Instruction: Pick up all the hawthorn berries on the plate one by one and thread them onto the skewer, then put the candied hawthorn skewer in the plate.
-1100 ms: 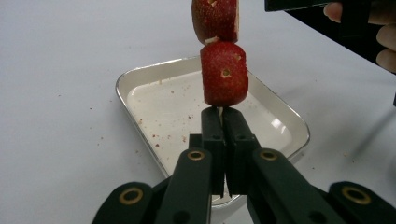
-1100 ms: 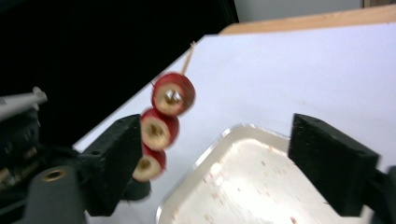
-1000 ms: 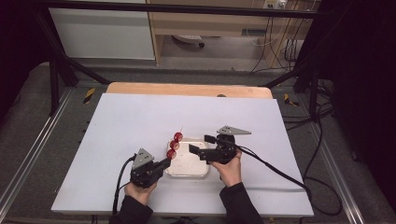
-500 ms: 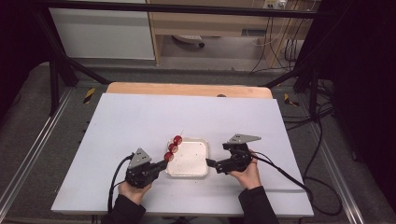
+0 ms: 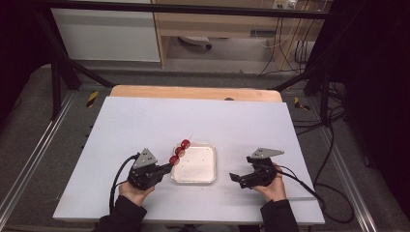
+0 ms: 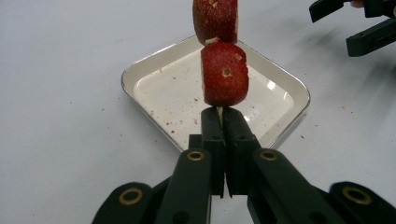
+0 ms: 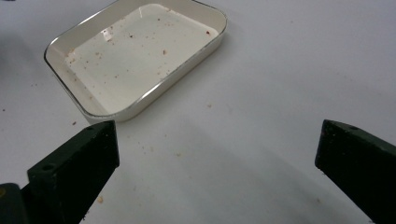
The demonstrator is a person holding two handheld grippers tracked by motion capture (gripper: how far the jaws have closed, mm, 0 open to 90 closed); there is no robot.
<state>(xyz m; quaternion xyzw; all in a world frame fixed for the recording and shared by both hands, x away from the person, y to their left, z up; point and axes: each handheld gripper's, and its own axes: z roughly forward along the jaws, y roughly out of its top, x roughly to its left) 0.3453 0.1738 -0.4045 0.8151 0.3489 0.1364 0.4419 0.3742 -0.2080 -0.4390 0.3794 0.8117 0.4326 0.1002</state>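
A thin wooden skewer (image 5: 180, 151) carries three red strawberry pieces (image 6: 225, 74). My left gripper (image 5: 167, 167) is shut on its bare lower end (image 6: 223, 116), and the fruit leans up over the left rim of a white square tray (image 5: 198, 164). The tray (image 7: 135, 60) holds only red crumbs and juice specks. My right gripper (image 5: 234, 178) sits low over the table just right of the tray. It is open; its jaws (image 7: 217, 140) have just been opening to their widest with nothing between them. The left gripper view shows it at top right (image 6: 355, 23).
The white tabletop (image 5: 145, 121) runs wide behind and beside the tray. A wooden strip (image 5: 193, 93) edges its far side. Black frame bars and cables stand around the table, and a cable trails from each gripper toward the near edge.
My right gripper has drawn back from over the tray to the table on its right and sunk a little, jaws spreading. The left gripper and skewer have hardly moved.
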